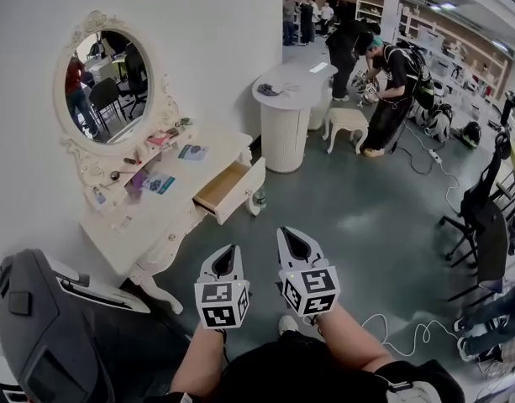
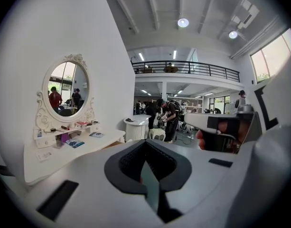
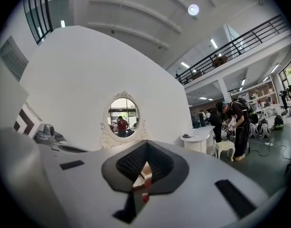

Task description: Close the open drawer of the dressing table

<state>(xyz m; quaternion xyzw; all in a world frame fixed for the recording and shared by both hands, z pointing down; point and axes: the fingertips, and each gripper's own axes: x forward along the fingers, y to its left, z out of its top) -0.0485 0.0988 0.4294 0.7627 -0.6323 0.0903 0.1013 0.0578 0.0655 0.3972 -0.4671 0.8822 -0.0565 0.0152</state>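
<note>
The white dressing table point(image 1: 160, 225) stands against the left wall under an oval mirror point(image 1: 106, 86). Its wooden-lined drawer point(image 1: 229, 190) is pulled out toward the room. My two grippers hang side by side in front of my body, apart from the table and short of the drawer. The left gripper point(image 1: 227, 252) has its jaws together with nothing in them. The right gripper point(image 1: 296, 237) is likewise shut and empty. The left gripper view shows the tabletop point(image 2: 64, 151) and mirror point(image 2: 67, 90) off to the left. In the right gripper view the mirror point(image 3: 123, 118) sits just above the jaws.
Small items lie on the tabletop point(image 1: 190, 152). A round white counter point(image 1: 286, 116) and a small stool point(image 1: 347, 124) stand beyond the drawer, with people point(image 1: 391, 82) behind. A black seat point(image 1: 47, 330) is at my left, office chairs point(image 1: 486, 225) at right, a cable point(image 1: 408, 338) on the floor.
</note>
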